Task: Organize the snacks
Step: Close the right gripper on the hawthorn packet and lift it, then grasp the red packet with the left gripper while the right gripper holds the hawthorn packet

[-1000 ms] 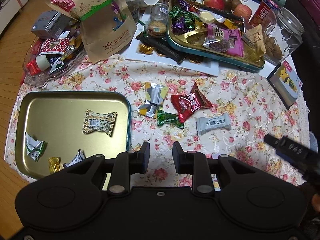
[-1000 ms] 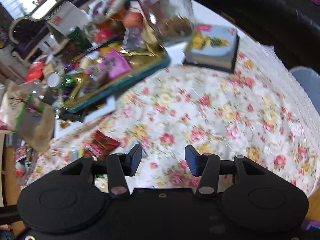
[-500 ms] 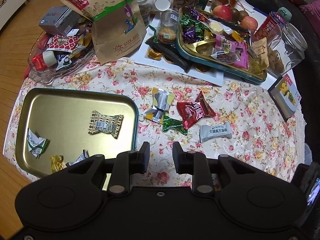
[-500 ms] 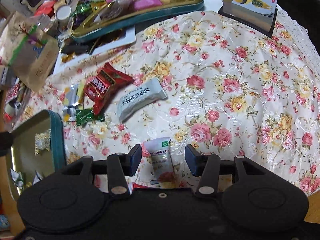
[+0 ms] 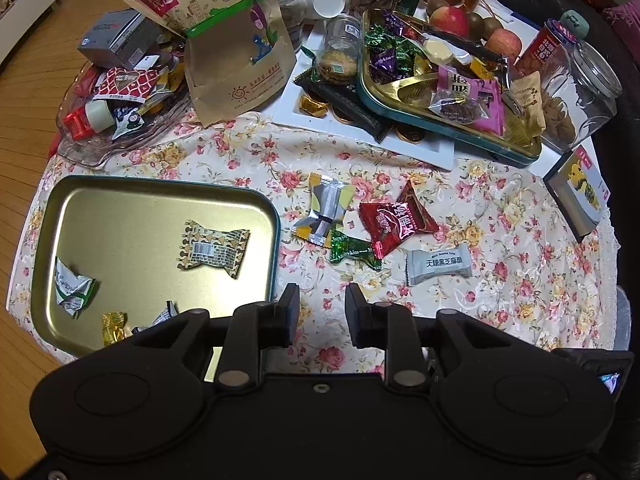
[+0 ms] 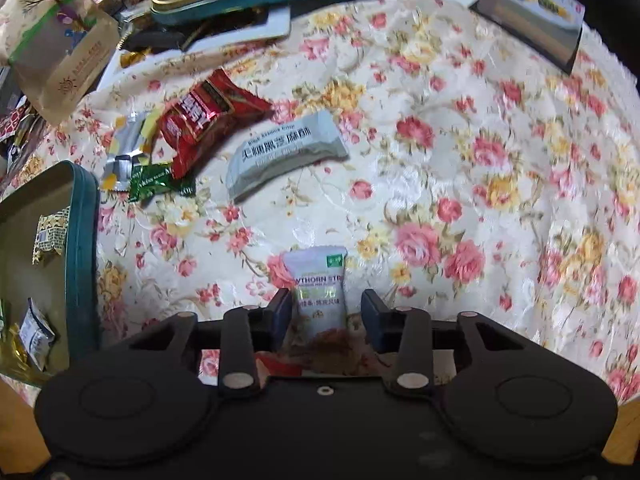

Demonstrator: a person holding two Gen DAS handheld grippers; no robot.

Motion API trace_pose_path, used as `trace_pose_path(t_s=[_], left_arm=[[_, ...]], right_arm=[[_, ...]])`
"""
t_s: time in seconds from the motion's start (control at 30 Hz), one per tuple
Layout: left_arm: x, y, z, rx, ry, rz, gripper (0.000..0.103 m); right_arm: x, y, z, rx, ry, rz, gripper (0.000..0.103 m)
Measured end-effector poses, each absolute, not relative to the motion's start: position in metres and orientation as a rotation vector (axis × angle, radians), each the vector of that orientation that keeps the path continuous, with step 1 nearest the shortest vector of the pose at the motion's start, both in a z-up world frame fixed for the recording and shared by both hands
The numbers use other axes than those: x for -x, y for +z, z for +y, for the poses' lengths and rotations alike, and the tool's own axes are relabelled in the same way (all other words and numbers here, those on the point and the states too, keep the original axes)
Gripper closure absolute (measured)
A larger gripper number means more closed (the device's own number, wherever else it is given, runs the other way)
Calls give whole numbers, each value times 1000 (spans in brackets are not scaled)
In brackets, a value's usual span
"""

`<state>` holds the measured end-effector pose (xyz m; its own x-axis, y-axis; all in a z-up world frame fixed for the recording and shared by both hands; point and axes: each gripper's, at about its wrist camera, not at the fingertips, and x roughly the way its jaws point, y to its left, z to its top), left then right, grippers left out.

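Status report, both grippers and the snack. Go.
Right gripper closing around white hawthorn packet, pads not yet pressing. Left gripper empty, hovering beside gold tray. Nothing in the way.

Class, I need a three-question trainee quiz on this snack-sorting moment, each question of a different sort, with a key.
1. True or false: the hawthorn strip packet lies between the right gripper fingers.
2. Which lies inside the near gold tray? A red packet B patterned candy C grey sesame bar
3. Fill in: the left gripper holds ____.

Key: 1 true; 2 B, the patterned candy; 3 nothing.
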<state>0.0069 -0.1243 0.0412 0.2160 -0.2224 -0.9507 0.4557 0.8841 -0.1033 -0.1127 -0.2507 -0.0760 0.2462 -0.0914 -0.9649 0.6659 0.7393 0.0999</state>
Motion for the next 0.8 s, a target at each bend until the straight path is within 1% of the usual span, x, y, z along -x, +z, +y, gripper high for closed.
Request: trace_pose_path(t_s=[0.03,0.07,0.27,0.57,0.8], left_arm=[[-7,40,-125,-211,-480,1273,68],[-7,39,-126,-205,-487,1276,68],[-5,35,-135,-195,-496,1234,68],[12,13,-178,-315,-584,1134,68],[1,-6,-214,-414,-710,1113,68]], right_arm=[[112,-76,-250,-544,-539,1229,81],[112,-76,-250,-534,-529,1233,82],[124,-56,-266,-588,-556,1187,82],[155,21,-312,-818,-598,911,82],[176,59,-334,-880,-638,755,82]])
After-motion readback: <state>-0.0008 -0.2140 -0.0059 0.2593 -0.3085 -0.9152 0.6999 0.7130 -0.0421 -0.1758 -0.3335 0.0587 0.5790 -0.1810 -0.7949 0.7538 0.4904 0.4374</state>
